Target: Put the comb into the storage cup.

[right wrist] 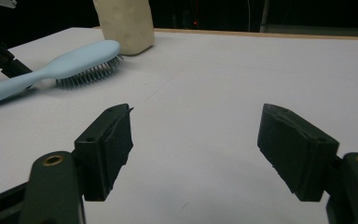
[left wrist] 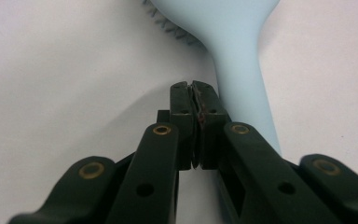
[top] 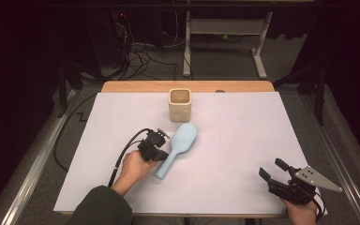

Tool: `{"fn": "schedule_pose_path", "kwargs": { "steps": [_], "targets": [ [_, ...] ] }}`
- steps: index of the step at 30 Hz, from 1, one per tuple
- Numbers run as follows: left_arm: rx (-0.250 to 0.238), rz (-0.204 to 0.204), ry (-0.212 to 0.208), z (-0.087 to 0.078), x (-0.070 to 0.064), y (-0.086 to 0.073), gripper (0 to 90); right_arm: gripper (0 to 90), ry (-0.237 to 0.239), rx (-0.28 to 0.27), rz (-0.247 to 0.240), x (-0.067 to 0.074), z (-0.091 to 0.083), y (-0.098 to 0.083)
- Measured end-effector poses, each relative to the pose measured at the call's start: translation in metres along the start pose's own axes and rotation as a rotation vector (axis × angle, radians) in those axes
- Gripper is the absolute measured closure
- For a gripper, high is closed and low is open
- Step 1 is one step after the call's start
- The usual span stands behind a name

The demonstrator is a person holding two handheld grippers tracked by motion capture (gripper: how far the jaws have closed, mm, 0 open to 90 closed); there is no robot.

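In the left gripper view the top edge is cutting off the head of the pale blue hairbrush (left wrist: 233, 42), and the left gripper (left wrist: 195, 93) is hiding the handle's lower end. In the right gripper view the top edge is cropping the beige cup (right wrist: 123, 23), and the left edge is cutting off the brush handle's end.

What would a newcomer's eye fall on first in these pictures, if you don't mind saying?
Probably the pale blue hairbrush, lying bristles down in the middle of the white table, just in front of a cream cup. The left gripper sits shut beside the brush's handle, while the right gripper rests open near the table's front right corner.
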State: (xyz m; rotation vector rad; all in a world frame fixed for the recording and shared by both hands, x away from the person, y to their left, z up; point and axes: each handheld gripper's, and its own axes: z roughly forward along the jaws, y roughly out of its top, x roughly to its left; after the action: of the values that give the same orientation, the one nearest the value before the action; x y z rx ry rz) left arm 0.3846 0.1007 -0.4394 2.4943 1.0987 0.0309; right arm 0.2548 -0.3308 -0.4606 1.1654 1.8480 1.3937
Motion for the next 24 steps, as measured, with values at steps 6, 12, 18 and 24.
{"fn": "schedule_pose_path", "kwargs": {
  "steps": [6,12,18,24],
  "targets": [
    [0.001,0.0,0.013,-0.003,0.001,-0.001,84.0,26.7,-0.001,0.0,-0.002,0.0,0.0,0.0],
    [-0.019,-0.016,0.021,-0.01,0.002,-0.002,79.9,26.7,-0.001,0.001,-0.005,0.0,0.0,0.0],
    [-0.048,-0.024,0.008,-0.019,0.002,-0.005,75.2,26.7,-0.002,0.002,-0.006,0.0,0.0,0.0],
    [-0.062,-0.022,0.003,-0.023,-0.002,-0.006,66.7,26.7,-0.001,0.0,-0.008,0.0,0.0,0.0]
  ]
}}
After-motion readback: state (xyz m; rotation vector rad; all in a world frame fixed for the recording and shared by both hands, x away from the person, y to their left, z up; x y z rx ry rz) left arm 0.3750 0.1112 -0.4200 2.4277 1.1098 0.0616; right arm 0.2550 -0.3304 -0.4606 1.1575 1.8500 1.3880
